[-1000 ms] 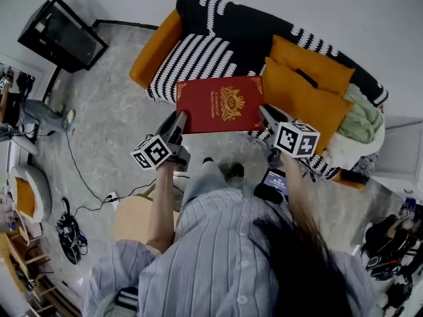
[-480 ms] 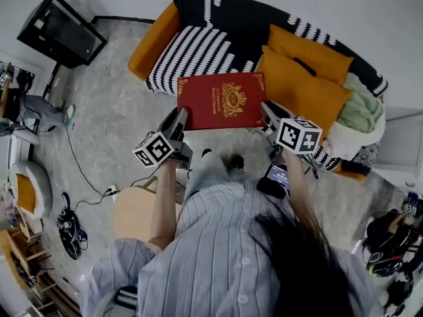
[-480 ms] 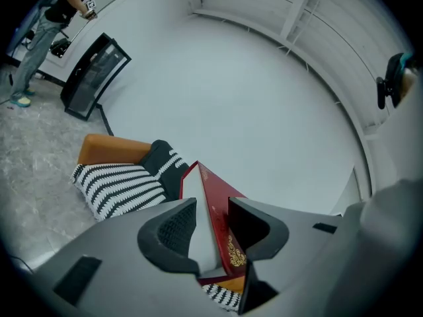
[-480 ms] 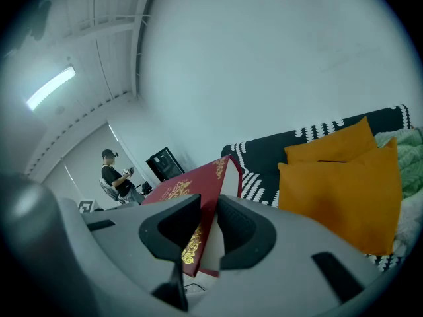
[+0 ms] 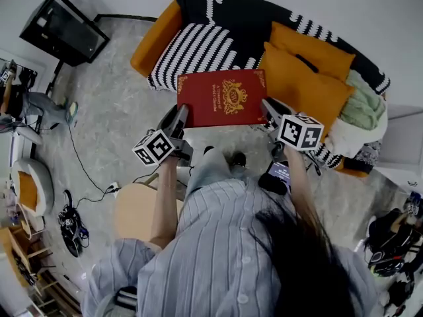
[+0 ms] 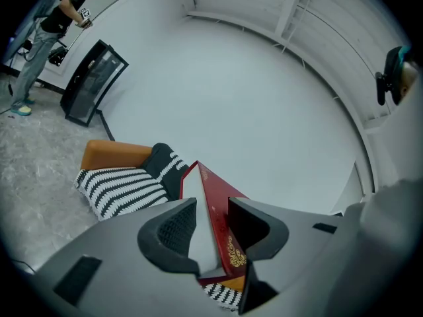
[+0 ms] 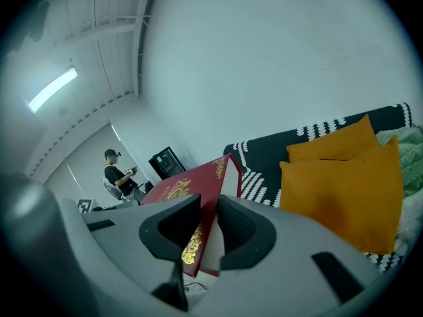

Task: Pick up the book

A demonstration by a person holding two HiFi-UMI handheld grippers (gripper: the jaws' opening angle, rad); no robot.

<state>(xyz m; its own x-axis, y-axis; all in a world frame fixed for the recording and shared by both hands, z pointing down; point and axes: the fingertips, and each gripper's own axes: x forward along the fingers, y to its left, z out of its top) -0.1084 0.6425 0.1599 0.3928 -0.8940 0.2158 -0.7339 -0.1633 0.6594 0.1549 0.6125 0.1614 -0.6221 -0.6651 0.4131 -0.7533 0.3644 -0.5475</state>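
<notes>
A red hardcover book [image 5: 221,98] with gold print is held flat in the air in front of the sofa [image 5: 198,51]. My left gripper [image 5: 180,116] is shut on the book's near left corner. My right gripper [image 5: 268,107] is shut on its near right edge. In the left gripper view the book [image 6: 208,183] runs edge-on between the pads, white page block to the left. In the right gripper view the red cover [image 7: 182,190] and the pages sit clamped between the jaws.
The sofa has a black-and-white striped throw, an orange arm, two orange cushions [image 5: 304,84] and a green blanket [image 5: 363,111]. A black cabinet [image 5: 63,32] stands far left. Cables [image 5: 69,226] lie on the grey floor, near a round wooden stool [image 5: 135,213]. A person [image 6: 53,25] stands in the distance.
The book and both grippers have shifted slightly together in front of the sofa. Both grips hold as before.
</notes>
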